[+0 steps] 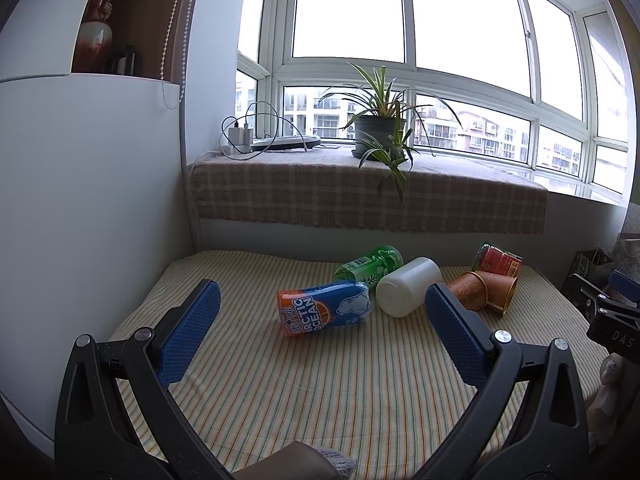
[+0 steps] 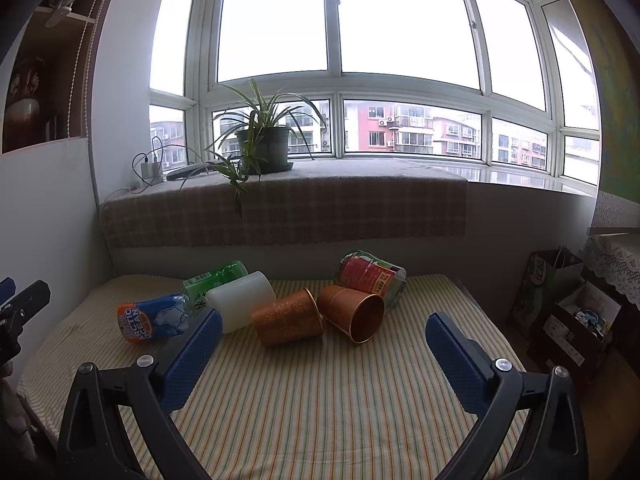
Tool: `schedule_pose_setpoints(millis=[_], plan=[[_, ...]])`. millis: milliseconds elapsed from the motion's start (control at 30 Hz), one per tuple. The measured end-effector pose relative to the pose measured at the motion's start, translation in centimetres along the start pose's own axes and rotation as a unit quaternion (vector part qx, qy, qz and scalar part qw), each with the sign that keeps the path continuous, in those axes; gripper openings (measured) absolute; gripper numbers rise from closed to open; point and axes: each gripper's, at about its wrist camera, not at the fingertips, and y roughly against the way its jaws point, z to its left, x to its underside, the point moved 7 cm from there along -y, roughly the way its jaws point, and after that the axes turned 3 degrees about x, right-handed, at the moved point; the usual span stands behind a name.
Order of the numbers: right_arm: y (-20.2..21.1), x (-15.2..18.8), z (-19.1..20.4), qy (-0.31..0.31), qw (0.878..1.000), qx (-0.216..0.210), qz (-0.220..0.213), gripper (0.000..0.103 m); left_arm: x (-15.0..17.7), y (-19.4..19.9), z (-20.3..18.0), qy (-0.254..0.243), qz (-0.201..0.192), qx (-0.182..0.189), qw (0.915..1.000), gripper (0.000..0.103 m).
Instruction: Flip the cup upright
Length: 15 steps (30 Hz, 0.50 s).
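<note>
Several cups lie on their sides on a striped table (image 1: 320, 392). A blue-and-orange "Arctic Ocean" cup (image 1: 324, 308) (image 2: 154, 318), a green cup (image 1: 370, 266) (image 2: 216, 280), a white cup (image 1: 408, 286) (image 2: 242, 300), two copper cups (image 2: 288, 322) (image 2: 354, 312) and a red-labelled cup (image 1: 498, 262) (image 2: 370, 276). My left gripper (image 1: 320, 336) is open and empty, short of the blue cup. My right gripper (image 2: 324, 356) is open and empty, short of the copper cups.
A windowsill with a checked cloth (image 1: 360, 196) carries a potted plant (image 1: 380, 130) and chargers (image 1: 240, 136) behind the table. A white cabinet (image 1: 88, 200) stands at the left. Bags and boxes (image 2: 568, 312) stand to the right of the table.
</note>
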Motion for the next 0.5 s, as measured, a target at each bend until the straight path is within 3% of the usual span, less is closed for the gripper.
schedule_pose_setpoints(millis=[500], plan=[[-0.27,0.34,-0.15,-0.004,1.0,-0.002,0.006,0.103,-0.19,-0.12,0.12,-0.001,0.001,-0.001,1.0,0.103]])
